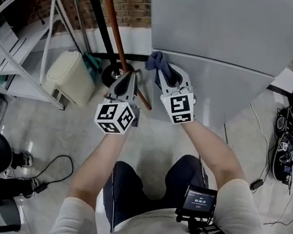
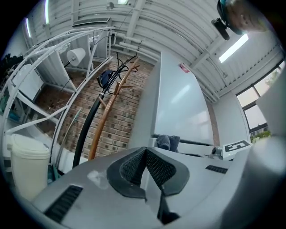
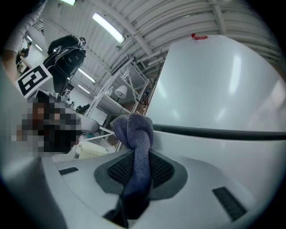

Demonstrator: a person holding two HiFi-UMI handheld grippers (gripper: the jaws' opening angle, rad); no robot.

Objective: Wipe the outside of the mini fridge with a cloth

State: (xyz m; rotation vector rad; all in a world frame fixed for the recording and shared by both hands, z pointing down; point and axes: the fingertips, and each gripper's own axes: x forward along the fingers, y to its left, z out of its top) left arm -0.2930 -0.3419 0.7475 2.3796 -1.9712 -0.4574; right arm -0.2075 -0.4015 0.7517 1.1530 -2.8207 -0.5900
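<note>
**A:** Cloth status?

**B:** The bunched blue-grey fabric cloth (image 3: 134,134) is pinched between the jaws of the right gripper (image 1: 166,74). Its wad sticks out past the tips. It sits up at the dark seam (image 3: 214,132) between the two doors of the tall pale-grey mini fridge (image 1: 228,28), close to the left edge. Whether it actually presses on the door, I cannot tell.

**A:** And the other one?

**B:** The left gripper (image 2: 145,151) has its jaws pressed together on nothing. It is held just beside the right one, off the fridge's left corner.

**A:** What could go wrong?

**B:** Only a narrow strip looks clamped, so I'd guess a hard drag across that seam could snag the wad and pull it free. The wad is also small. If the gripper tilts, its hard tips may scrape the door. A stroke running off the left edge could hit the brown wooden pole (image 1: 112,15).
</note>
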